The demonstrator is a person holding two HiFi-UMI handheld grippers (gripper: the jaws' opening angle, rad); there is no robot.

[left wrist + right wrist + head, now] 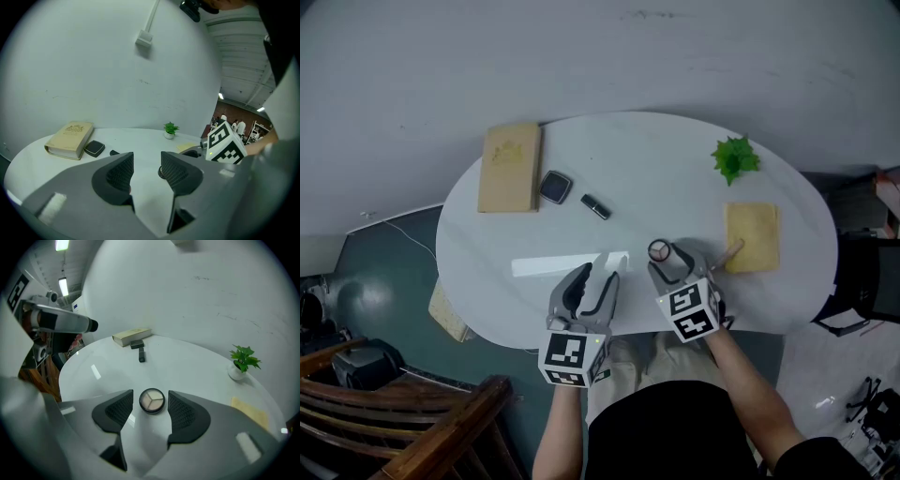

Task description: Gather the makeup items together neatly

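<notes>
Black ribbed pads of the right claw (150, 409) stood spread. The round compact (152, 401) lay flat on the surface (197, 366) right between their tips, with a sliver of white showing at either side (so, by my reading, not yet pinched). Being round, it offered no long axis to line up with, and closing straight in looked enough. The left claw (146, 171) was likewise spread with nothing between its pads, low at the near edge and farther from that compact than the right. Toward the upper left of the head view, well apart from the round compact, the black tube (595, 207) lay slanting from upper left to lower right. The square black compact (555, 187) sat just beyond it, beside the book (511, 167). That was probably the direction for the carry.
</notes>
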